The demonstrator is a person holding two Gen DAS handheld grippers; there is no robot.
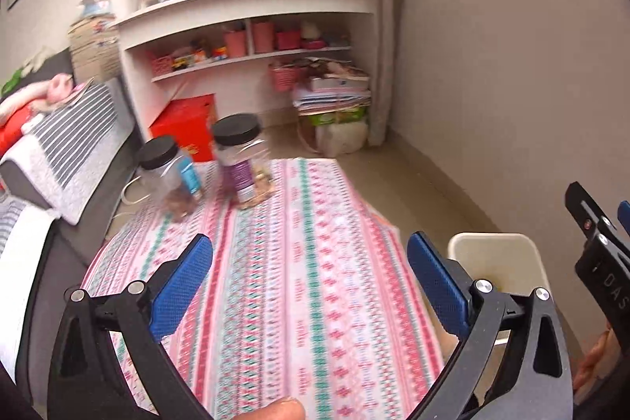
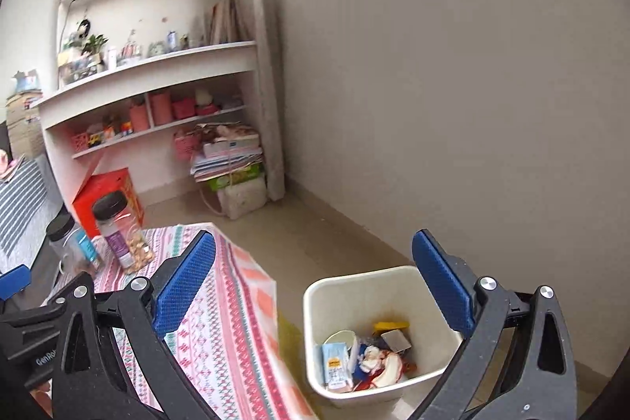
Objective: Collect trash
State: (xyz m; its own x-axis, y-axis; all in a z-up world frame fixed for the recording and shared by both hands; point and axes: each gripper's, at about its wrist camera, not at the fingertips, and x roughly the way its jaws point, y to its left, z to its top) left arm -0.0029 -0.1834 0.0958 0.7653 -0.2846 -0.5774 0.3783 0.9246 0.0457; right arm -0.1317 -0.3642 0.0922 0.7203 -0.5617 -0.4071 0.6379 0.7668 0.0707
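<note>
A cream waste bin stands on the floor beside the table; several bits of trash lie in it, among them a small carton and crumpled wrappers. In the left wrist view only its rim shows, behind the right finger. My left gripper hangs open over the patterned tablecloth with nothing between its blue pads. My right gripper is open too, above the table's corner and the bin, holding nothing. Part of the right gripper shows at the left wrist view's right edge.
Two clear jars with black lids stand at the table's far end. A sofa with a striped cover runs along the left. Beyond are a red box, white shelves and a stack of books on the floor.
</note>
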